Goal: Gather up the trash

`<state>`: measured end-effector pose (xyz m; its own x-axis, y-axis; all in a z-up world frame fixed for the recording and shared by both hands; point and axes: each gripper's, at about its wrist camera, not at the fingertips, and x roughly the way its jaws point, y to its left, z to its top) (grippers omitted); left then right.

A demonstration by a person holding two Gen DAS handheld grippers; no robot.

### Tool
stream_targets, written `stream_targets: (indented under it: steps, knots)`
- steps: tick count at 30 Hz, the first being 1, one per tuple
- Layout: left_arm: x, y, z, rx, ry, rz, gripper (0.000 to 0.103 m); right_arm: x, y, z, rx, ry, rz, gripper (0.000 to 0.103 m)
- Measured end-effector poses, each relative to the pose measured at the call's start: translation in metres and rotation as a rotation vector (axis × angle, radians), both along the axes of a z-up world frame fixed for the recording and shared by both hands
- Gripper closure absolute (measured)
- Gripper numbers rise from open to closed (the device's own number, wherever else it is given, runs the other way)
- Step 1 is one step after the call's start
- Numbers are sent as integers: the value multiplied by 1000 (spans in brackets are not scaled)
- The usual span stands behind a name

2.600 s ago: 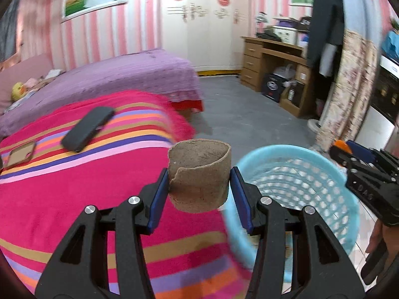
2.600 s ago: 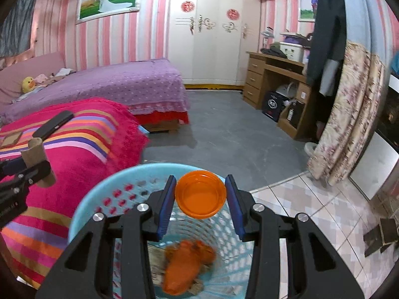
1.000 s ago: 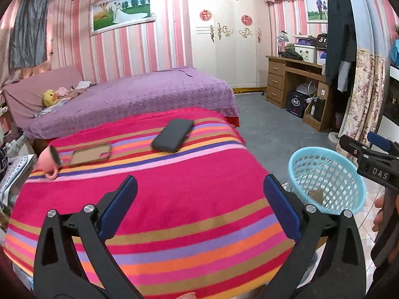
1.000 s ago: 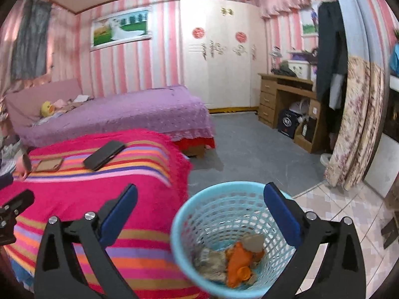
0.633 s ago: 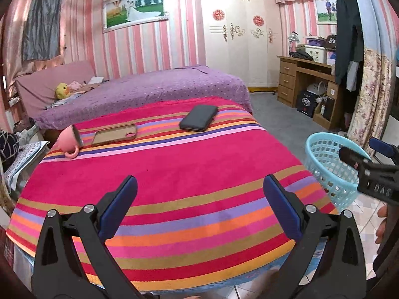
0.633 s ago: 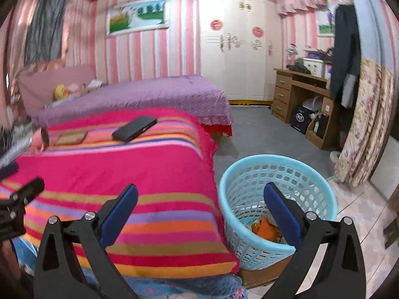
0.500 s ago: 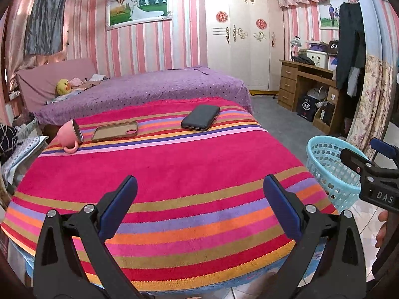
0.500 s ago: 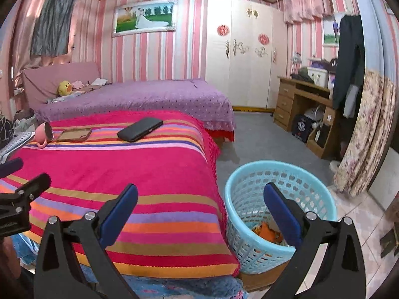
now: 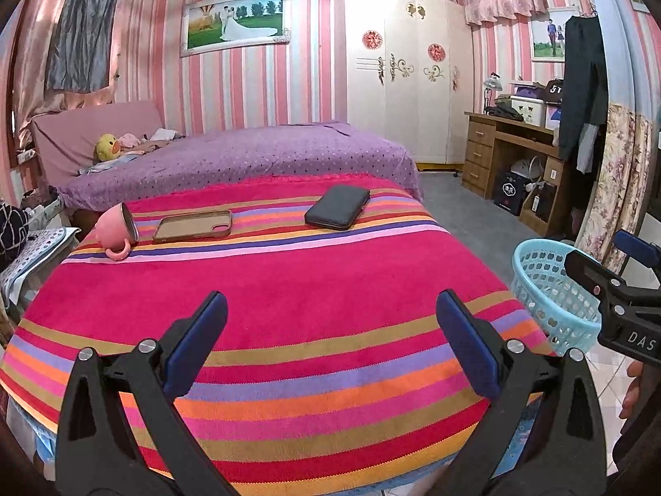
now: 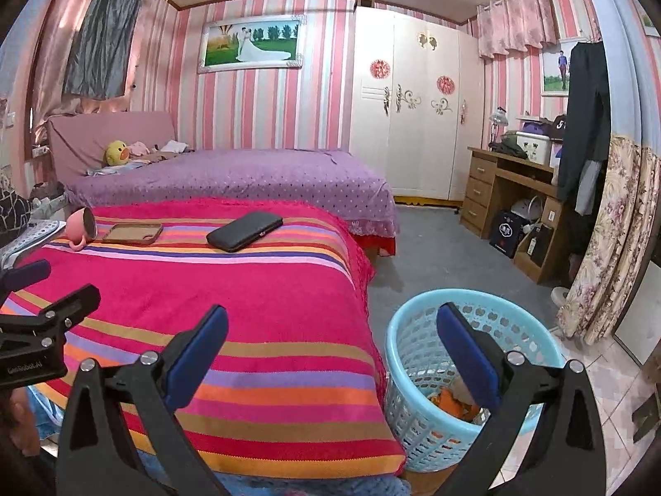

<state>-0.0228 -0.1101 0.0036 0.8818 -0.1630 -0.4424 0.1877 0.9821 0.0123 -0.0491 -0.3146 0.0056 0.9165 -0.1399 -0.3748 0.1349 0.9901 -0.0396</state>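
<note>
Both grippers are held empty above the near edge of the striped blanket [image 9: 289, 289]; the left gripper [image 9: 331, 341] is seen with its fingers [image 9: 194, 341] spread wide and nothing between them; the right gripper [image 10: 332, 351] is likewise spread wide and carries nothing.

The blue basket [image 10: 407, 355] stands on the floor just beside the blanket's right edge; orange and pale trash [image 10: 452, 401] is seen lying at its bottom in the right wrist view, so some collection is judged to be done already; how much lies inside cannot be counted, since the right gripper's near finger hides part of it.

On the blanket only 3 things are seen, all at the far end: a pink mug [image 9: 115, 231] lying on its side, a phone case [image 9: 193, 225] just beside it, and a black wallet-like case [image 9: 338, 207] further right; none of these is read as trash, though that is a judgement. No loose scrap is seen on the rest of the blanket or on the grey floor [image 10: 433, 256].

The task is therefore judged to be at or near its end; anything left would lie outside both views.
</note>
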Motion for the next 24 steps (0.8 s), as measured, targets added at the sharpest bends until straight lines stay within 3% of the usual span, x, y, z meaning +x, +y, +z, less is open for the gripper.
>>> stream_targets:
  steps: [24]
  knots:
    - [-6, 1, 4, 17, -34, -3, 5, -2, 11, 4, -26, -25, 14, 5]
